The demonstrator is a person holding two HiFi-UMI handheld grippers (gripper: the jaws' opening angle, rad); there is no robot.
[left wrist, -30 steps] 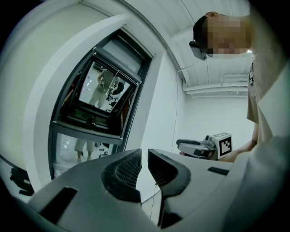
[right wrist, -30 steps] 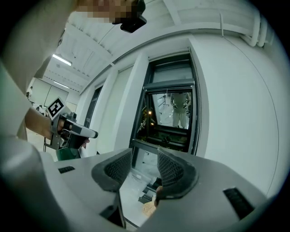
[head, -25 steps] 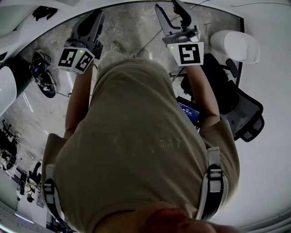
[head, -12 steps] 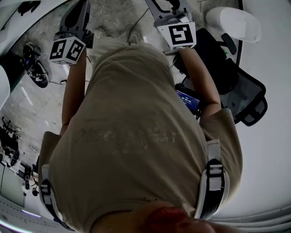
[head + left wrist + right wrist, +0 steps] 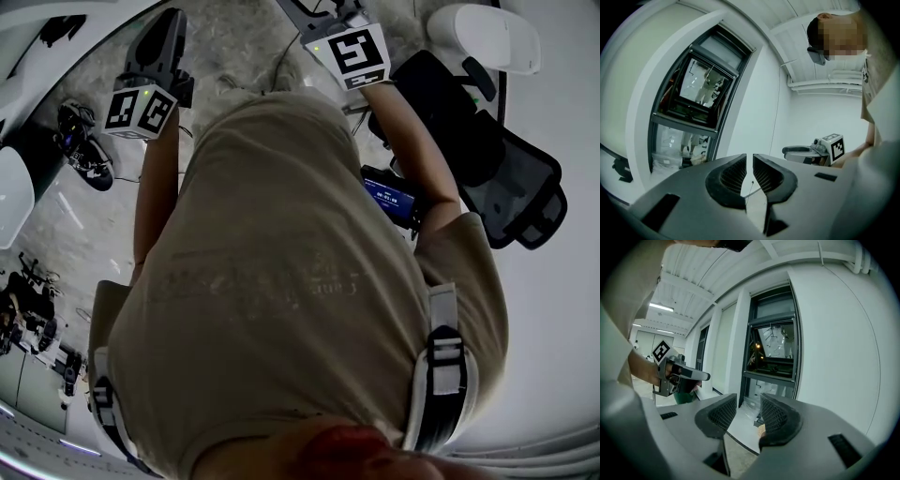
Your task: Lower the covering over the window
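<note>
Currently both tools point at the window [image 5: 773,341], its panes bare, the covering not yet lowered; left tool [image 5: 749,163] is clenched, right tool [image 5: 749,404] released, presumably ready to grasp.

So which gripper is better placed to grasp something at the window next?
Probably the right gripper: its jaws are open, empty and face the window. The left gripper is almost shut.
</note>
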